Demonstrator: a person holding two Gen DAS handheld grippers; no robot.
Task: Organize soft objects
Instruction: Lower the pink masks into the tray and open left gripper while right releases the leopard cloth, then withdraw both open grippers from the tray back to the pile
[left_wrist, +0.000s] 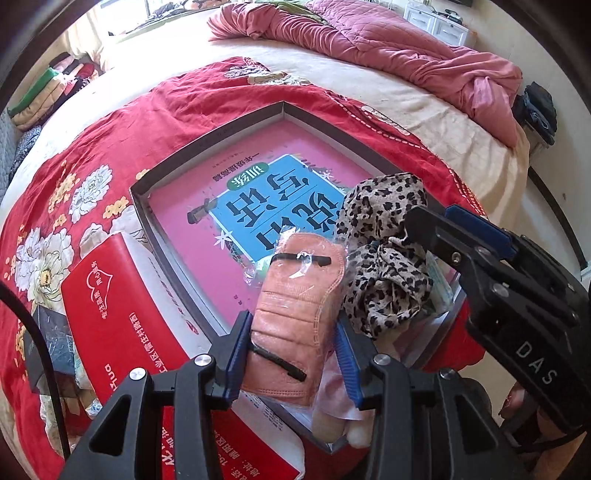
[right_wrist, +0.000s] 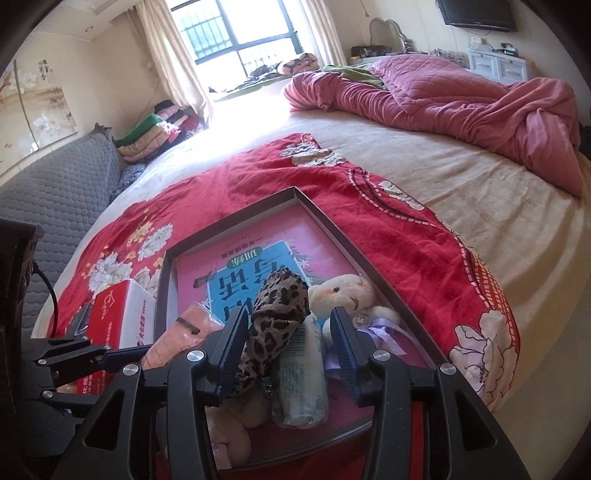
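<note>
Low in the left wrist view, the left gripper (left_wrist: 291, 354) is clamped on a wrapped pink mask (left_wrist: 295, 310), whose long axis runs up the frame along the fingers, out over the near corner of the tray (left_wrist: 207, 138). At lower centre of the right wrist view, the right gripper (right_wrist: 288, 350) stands open with a leopard scarf (right_wrist: 275, 328) against its left pad and clear of the right one, lying lengthwise between the fingers and pointing up the frame. Both pieces sit over the tray's near end beside the bear (right_wrist: 349, 295), so I judge the mask goes down next, left hand nearest, just left of the scarf.
</note>
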